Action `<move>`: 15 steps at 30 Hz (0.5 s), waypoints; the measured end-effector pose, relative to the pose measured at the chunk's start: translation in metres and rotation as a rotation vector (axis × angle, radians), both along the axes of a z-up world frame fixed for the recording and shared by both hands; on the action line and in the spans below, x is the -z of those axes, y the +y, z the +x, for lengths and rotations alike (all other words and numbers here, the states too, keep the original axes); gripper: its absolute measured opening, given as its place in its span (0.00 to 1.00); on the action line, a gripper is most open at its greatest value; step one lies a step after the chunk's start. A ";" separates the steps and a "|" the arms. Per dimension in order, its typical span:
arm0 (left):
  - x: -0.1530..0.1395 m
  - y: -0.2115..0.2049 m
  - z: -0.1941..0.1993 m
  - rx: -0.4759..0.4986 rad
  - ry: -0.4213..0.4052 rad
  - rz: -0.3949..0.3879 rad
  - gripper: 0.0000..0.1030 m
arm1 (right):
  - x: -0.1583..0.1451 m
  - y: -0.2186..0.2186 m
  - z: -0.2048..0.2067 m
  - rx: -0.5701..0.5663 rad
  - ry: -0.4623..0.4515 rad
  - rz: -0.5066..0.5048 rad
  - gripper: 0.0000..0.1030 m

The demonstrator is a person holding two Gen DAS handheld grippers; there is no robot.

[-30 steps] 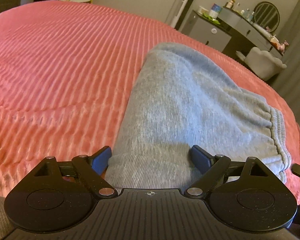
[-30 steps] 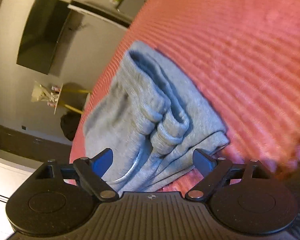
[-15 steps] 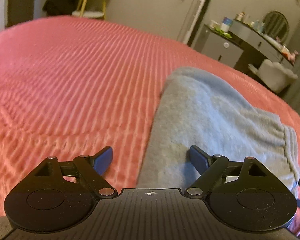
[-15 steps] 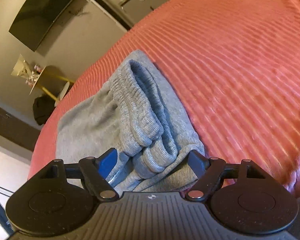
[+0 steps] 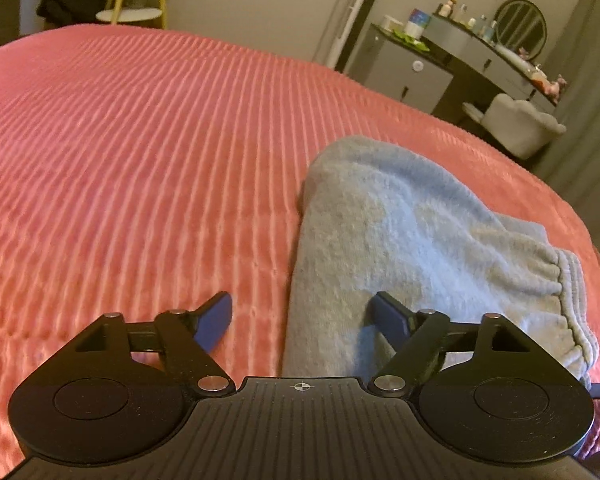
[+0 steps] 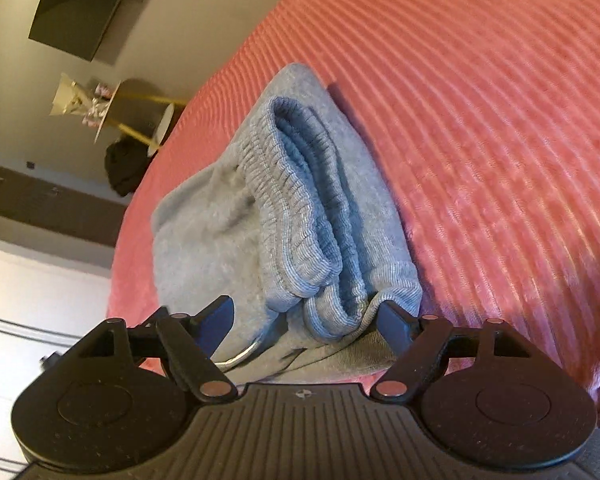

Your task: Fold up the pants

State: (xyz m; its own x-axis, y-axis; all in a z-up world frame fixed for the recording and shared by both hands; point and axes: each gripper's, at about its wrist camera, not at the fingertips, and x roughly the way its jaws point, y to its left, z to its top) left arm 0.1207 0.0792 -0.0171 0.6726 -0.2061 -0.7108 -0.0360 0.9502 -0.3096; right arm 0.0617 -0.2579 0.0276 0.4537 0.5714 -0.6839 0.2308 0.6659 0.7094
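Grey sweatpants [image 5: 400, 232] lie folded into a thick bundle on a coral ribbed bedspread [image 5: 140, 160]. My left gripper [image 5: 302, 312] is open at the bundle's left edge, with its right finger over the grey cloth and its left finger over bare bedspread. In the right wrist view the ribbed waistband and stacked layers of the sweatpants [image 6: 300, 208] face me. My right gripper [image 6: 306, 316] is open and straddles the near end of that stack. Its right fingertip sits at the lower cloth corner, and a pale drawstring loop shows by its left finger.
The bedspread [image 6: 500, 120] stretches wide beside the pants. Beyond the bed stand a grey dresser with a round mirror [image 5: 460, 52], a white chair [image 5: 516, 124] and a round side table [image 5: 130, 16]. A dark screen [image 6: 84, 4] hangs on the wall.
The left gripper has slid left, so the pants now sit under its right finger only. The right gripper has rolled and come closer over the waistband end.
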 end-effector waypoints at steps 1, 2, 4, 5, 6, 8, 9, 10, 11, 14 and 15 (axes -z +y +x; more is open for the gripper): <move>0.001 0.001 0.002 0.008 0.006 -0.002 0.84 | 0.000 -0.001 0.002 -0.018 0.009 0.003 0.76; 0.002 0.003 0.004 0.011 0.010 -0.008 0.84 | 0.000 -0.001 0.003 -0.032 0.016 0.003 0.76; 0.005 0.006 0.007 0.025 0.027 -0.032 0.84 | -0.001 -0.002 0.005 -0.060 0.032 0.002 0.77; 0.006 0.007 0.008 0.028 0.032 -0.038 0.84 | -0.004 -0.001 0.004 -0.082 0.034 -0.012 0.78; 0.006 0.008 0.009 0.034 0.035 -0.047 0.84 | -0.008 0.000 0.004 -0.115 0.026 -0.035 0.79; 0.007 0.009 0.012 0.045 0.041 -0.056 0.84 | -0.018 0.000 0.001 -0.150 -0.011 -0.094 0.81; 0.007 0.010 0.014 0.054 0.044 -0.076 0.84 | -0.025 -0.003 0.000 -0.154 -0.033 -0.119 0.82; 0.008 0.011 0.016 0.064 0.048 -0.098 0.84 | -0.032 -0.007 0.000 -0.153 -0.067 -0.132 0.85; 0.007 0.011 0.017 0.072 0.048 -0.115 0.84 | -0.035 -0.011 0.002 -0.156 -0.102 -0.141 0.89; 0.006 0.009 0.019 0.133 0.042 -0.186 0.84 | -0.030 -0.020 0.018 -0.171 -0.187 -0.156 0.94; 0.007 0.008 0.021 0.143 0.055 -0.224 0.85 | -0.020 -0.023 0.028 -0.177 -0.187 -0.135 0.94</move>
State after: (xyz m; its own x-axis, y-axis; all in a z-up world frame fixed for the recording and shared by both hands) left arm 0.1416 0.0871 -0.0239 0.5870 -0.4526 -0.6712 0.0716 0.8549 -0.5138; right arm 0.0897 -0.2805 0.0478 0.4805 0.5622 -0.6731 -0.0243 0.7757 0.6306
